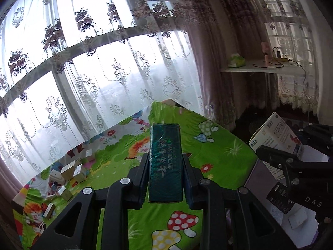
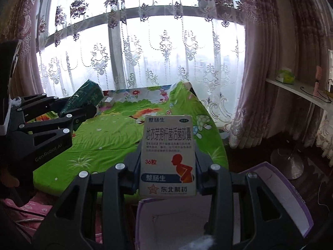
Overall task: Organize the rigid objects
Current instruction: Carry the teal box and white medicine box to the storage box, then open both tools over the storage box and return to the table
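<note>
My left gripper (image 1: 165, 166) is shut on a dark green box (image 1: 165, 162) and holds it above the green cartoon mat (image 1: 218, 158). It also shows in the right wrist view (image 2: 83, 98), held at the left. My right gripper (image 2: 167, 166) is shut on a white medicine box (image 2: 168, 156) with a red figure, held above an open purple-edged box (image 2: 287, 189). In the left wrist view the white medicine box (image 1: 276, 133) and the purple-edged box (image 1: 258, 177) are at the right.
Several small boxes (image 1: 68, 173) lie in a heap at the mat's far left. A white shelf (image 1: 256, 68) with a green tissue pack and cables stands at the right by the curtains. A lamp base (image 2: 288, 162) is on the dark floor.
</note>
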The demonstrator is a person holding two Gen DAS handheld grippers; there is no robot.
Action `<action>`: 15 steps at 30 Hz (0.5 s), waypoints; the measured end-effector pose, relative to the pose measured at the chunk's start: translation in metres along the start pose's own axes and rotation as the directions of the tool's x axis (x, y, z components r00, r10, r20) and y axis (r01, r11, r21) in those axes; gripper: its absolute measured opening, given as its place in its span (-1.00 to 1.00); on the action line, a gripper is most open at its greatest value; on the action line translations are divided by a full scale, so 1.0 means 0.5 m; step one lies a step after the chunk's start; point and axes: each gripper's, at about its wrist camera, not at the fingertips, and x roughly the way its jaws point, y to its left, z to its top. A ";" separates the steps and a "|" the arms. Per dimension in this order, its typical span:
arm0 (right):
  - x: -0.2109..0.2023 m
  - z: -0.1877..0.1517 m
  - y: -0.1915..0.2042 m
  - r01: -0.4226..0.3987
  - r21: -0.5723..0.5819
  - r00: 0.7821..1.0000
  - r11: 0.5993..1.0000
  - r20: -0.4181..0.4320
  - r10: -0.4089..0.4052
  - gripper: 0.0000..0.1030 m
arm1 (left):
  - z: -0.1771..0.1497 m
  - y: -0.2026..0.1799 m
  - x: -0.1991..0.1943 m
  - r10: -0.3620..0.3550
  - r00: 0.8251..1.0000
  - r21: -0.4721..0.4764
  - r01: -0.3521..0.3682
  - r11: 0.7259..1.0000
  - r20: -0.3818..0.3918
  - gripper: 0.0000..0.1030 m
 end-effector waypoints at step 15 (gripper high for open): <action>-0.035 -0.090 -0.172 0.294 0.139 0.933 0.946 -0.254 -0.253 -0.12 | -0.008 -0.174 0.099 -0.448 0.877 -0.002 0.455 0.891 -0.175 -0.40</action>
